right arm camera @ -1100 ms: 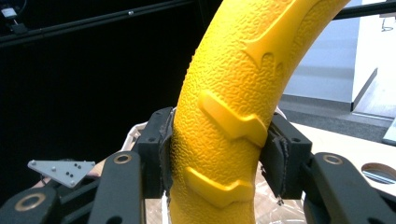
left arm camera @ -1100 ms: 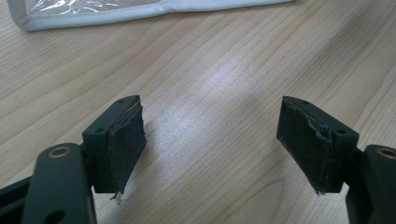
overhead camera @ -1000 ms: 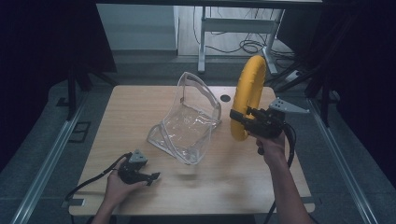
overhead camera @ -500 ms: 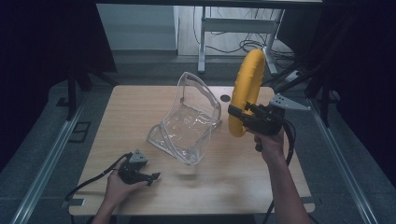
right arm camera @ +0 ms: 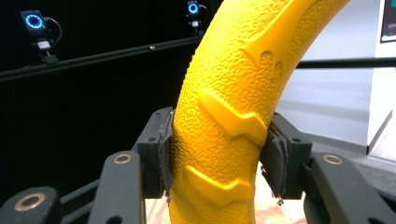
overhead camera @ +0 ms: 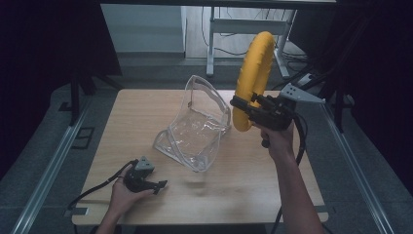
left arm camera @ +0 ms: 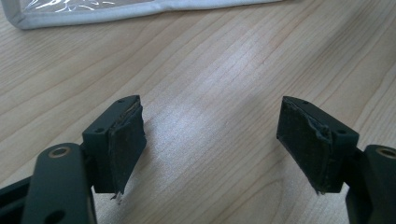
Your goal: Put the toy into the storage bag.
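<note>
**Right gripper holds yellow ring up; left gripper idle on table**

High view: right gripper at right of centre, raised off the wooden table, jaws clamped on the lower part of a yellow ring. Ring stands roughly upright, top reaching the upper middle of the frame. Right gripper view: ring has a pebbled surface with raised chevron marks, pinched between both pads, contact on each side.

Clear plastic pouch sits at table centre, mouth open, one flap standing up, just left of the ring's lower end; touching or not, cannot tell.

Left gripper at lower left, resting on the table in the person's left hand, cable trailing left. Left gripper view: jaws spread wide, nothing between them, bare wood under them; white-edged pouch rim along the top of frame, well apart from the pads.
</note>
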The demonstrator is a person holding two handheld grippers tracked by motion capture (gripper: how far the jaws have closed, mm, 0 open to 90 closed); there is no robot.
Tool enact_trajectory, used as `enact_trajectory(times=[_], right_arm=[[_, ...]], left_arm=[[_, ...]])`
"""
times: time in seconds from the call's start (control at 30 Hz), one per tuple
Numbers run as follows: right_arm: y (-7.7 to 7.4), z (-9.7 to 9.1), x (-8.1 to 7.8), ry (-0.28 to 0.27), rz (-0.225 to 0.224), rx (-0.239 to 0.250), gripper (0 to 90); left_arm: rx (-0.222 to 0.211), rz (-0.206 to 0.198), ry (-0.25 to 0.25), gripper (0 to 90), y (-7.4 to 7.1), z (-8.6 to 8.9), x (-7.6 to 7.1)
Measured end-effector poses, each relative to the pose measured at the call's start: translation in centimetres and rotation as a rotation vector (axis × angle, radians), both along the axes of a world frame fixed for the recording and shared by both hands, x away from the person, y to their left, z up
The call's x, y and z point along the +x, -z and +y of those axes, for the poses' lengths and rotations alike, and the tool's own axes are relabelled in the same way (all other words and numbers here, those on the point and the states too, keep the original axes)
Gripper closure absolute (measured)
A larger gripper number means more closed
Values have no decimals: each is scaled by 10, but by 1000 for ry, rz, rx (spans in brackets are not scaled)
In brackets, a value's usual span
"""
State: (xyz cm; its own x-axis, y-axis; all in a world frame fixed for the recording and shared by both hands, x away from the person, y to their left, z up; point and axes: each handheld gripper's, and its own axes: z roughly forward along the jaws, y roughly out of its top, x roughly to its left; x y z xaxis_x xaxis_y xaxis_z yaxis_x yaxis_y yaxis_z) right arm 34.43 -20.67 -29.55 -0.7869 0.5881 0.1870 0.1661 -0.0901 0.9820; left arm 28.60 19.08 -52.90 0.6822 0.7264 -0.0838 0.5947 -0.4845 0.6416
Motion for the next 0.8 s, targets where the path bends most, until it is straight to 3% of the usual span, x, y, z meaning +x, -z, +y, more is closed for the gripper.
enact_trajectory(times=[0.3, 0.4, 0.8], right_arm=[[-18, 19, -4, -45, -43, -4, 491], [-23, 30, -5, -84, -50, 14, 491], [-28, 57, -4, -165, -66, 42, 491]], left_arm=[[3, -1, 3, 233, -1, 1, 0], [2, 2, 2, 233, 0, 0, -1], [5, 1, 4, 232, -1, 1, -2]])
